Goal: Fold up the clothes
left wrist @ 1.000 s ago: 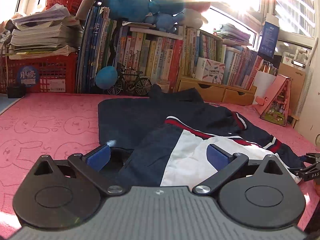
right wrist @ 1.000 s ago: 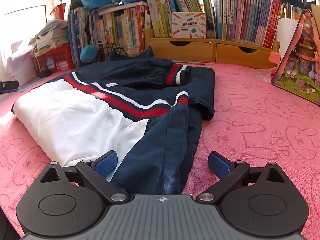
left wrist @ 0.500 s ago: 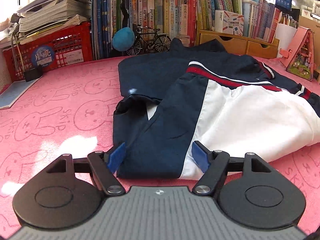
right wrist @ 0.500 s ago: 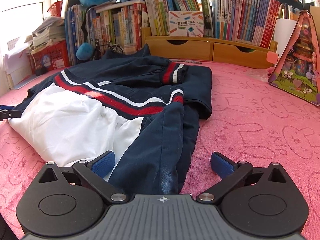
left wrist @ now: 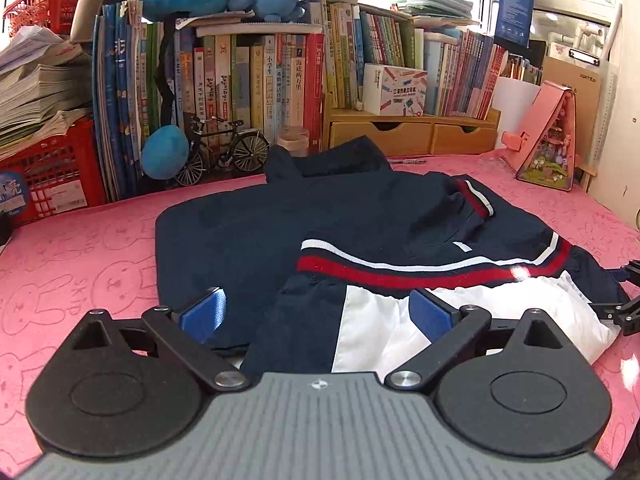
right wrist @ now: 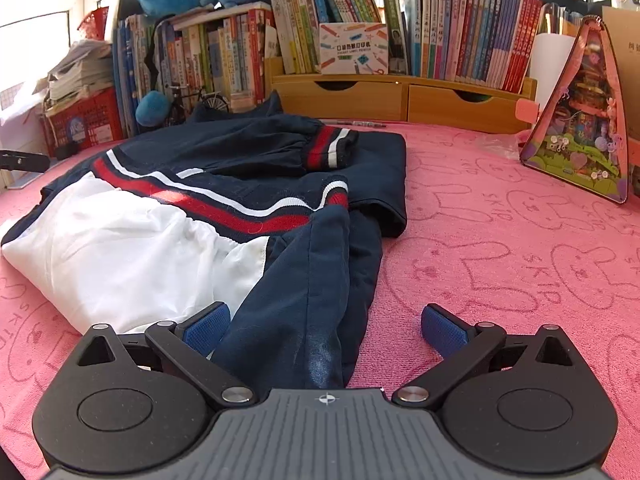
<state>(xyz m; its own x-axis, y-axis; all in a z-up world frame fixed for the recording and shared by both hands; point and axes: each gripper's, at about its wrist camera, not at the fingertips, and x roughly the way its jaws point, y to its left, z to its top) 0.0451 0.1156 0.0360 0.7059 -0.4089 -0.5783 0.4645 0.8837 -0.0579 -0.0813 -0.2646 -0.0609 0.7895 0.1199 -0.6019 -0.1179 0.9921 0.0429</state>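
The left gripper (left wrist: 316, 314) has its jaws spread wide, its two blue pads (left wrist: 202, 314) well apart and nothing clamped between them. The right gripper (right wrist: 326, 328) is likewise spread wide, its blue pads (right wrist: 444, 330) gripping nothing. In the left wrist view the black linkage of the right gripper shows at the far right edge; in the right wrist view a black part of the left one shows at the far left edge.

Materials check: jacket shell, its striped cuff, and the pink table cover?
Jacket: thin woven synthetic, likely nylon or polyester; slight sheen, sharp creases. Striped cuff: ribbed knit, matte, gathered. Pink table cover: looks like plush terry or fleece; fuzzy nap, embossed bunny outlines.
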